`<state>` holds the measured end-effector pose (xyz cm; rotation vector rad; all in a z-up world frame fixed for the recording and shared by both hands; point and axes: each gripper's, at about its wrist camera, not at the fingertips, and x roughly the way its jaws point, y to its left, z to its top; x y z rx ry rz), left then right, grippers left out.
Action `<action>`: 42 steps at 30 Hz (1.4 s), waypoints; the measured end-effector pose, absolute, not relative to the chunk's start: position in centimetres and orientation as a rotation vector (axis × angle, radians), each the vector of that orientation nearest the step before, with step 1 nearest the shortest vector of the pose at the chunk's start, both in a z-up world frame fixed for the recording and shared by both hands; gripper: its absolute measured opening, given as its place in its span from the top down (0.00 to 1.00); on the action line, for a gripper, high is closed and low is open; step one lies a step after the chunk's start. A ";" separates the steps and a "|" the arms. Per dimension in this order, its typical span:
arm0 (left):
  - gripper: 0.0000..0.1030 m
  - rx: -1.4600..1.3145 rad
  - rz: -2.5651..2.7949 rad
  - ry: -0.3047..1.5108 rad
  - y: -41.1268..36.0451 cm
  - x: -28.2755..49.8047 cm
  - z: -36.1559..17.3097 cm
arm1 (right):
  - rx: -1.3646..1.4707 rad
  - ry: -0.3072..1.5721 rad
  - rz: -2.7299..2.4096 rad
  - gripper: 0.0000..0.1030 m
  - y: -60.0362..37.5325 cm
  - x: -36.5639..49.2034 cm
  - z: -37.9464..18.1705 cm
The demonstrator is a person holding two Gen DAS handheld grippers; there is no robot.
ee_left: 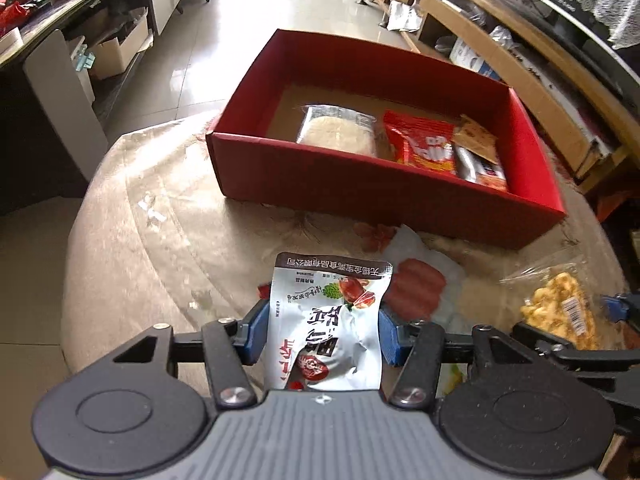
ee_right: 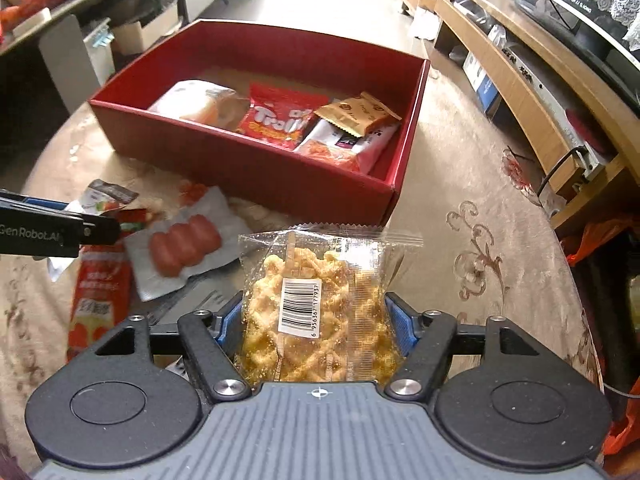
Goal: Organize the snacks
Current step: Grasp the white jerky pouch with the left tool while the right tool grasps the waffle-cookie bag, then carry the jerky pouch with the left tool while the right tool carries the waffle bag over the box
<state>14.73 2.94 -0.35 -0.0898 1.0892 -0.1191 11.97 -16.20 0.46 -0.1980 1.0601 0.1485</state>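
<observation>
My left gripper [ee_left: 322,330] is shut on a white date-snack pouch [ee_left: 326,320] and holds it above the round table, short of the red box [ee_left: 360,200]. My right gripper [ee_right: 316,328] is shut on a clear bag of yellow crisps [ee_right: 320,304], also in front of the red box [ee_right: 248,172]. The box holds a bread pack [ee_right: 192,102], a red Trolli bag [ee_right: 280,120], a gold sachet [ee_right: 356,114] and a white-orange pack [ee_right: 344,146]. A sausage pack [ee_right: 184,246] and a red-orange packet [ee_right: 100,300] lie on the table. The left gripper shows in the right wrist view [ee_right: 80,228].
The table carries a floral cloth [ee_right: 480,240] under glass. A wooden TV shelf [ee_right: 520,80] runs along the right. A desk with cartons [ee_left: 60,20] stands at the left, with tiled floor [ee_left: 280,0] beyond the box.
</observation>
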 end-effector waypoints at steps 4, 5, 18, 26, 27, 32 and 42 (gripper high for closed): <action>0.48 -0.090 -0.137 1.087 2.1 12.9 -0.1 | -0.185 1.055 0.157 0.27 -16.2 10.7 0.6; 0.48 -0.092 -0.143 1.088 1.9 12.5 -0.1 | -0.182 1.053 0.155 0.27 -16.2 10.4 0.7; 0.48 -0.054 -0.187 1.042 -0.6 9.4 1.3 | -0.143 1.016 0.134 0.26 -16.6 7.4 1.8; 0.48 -0.035 -0.205 0.970 -1.6 8.5 3.4 | -0.109 0.971 0.124 0.26 -17.2 6.0 2.9; 0.48 -0.034 -0.205 0.965 -1.6 8.4 3.5 | -0.107 0.968 0.123 0.26 -17.2 6.0 3.0; 0.48 -0.027 -0.179 0.951 -1.5 8.4 3.5 | -0.095 0.943 0.106 0.26 -17.7 6.2 3.4; 0.48 -0.021 -0.157 0.920 -2.0 9.0 3.9 | -0.082 0.894 0.081 0.26 -18.3 7.4 4.1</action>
